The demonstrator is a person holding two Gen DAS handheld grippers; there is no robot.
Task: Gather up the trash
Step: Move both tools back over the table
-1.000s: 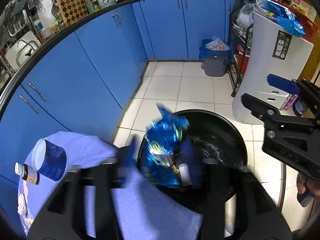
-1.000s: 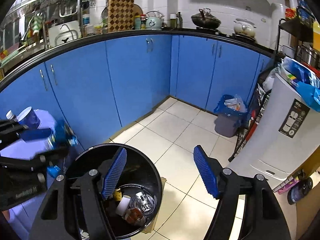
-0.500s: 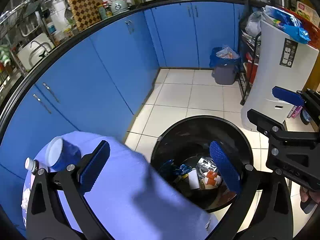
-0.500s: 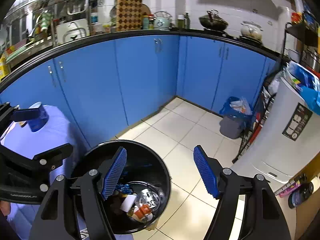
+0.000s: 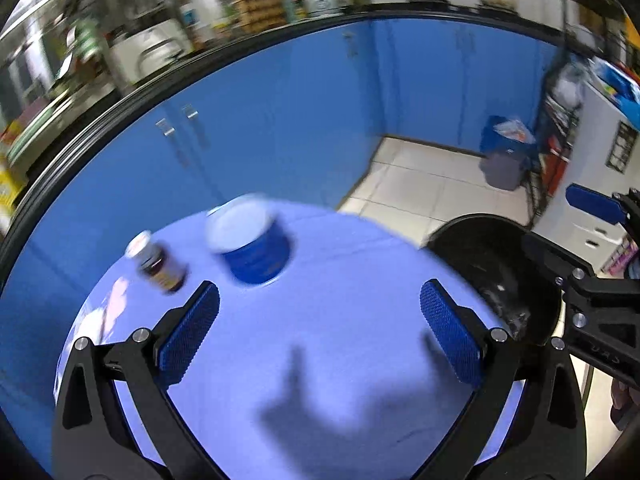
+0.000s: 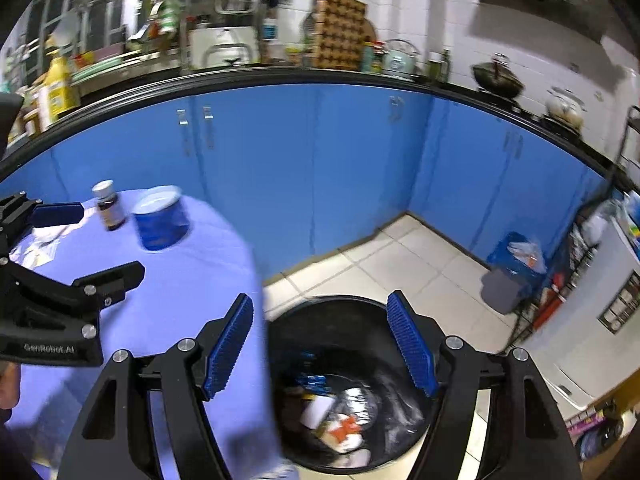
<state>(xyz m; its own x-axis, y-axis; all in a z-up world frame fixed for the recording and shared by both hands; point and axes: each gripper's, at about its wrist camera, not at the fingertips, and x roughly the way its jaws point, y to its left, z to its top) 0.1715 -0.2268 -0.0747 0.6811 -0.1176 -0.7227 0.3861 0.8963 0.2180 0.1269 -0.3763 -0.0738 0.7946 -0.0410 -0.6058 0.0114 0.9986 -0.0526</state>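
Jaws of the left gripper (image 5: 320,332) have just opened wide, empty, over the desk (image 5: 340,340); right gripper (image 6: 320,344) gapes empty above the trash bin (image 6: 460,432).

"GenRobot.AI" on the left claw (image 6: 60,236) body

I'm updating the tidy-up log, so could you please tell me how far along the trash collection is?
Done: wrappers and paper scraps already lie in the black bin. In hand: nothing; the left gripper, whose jaws have just been opening, and the right gripper are both open and empty. Left: the blue paper cup, the small brown bottle and some white scraps remain on the table.
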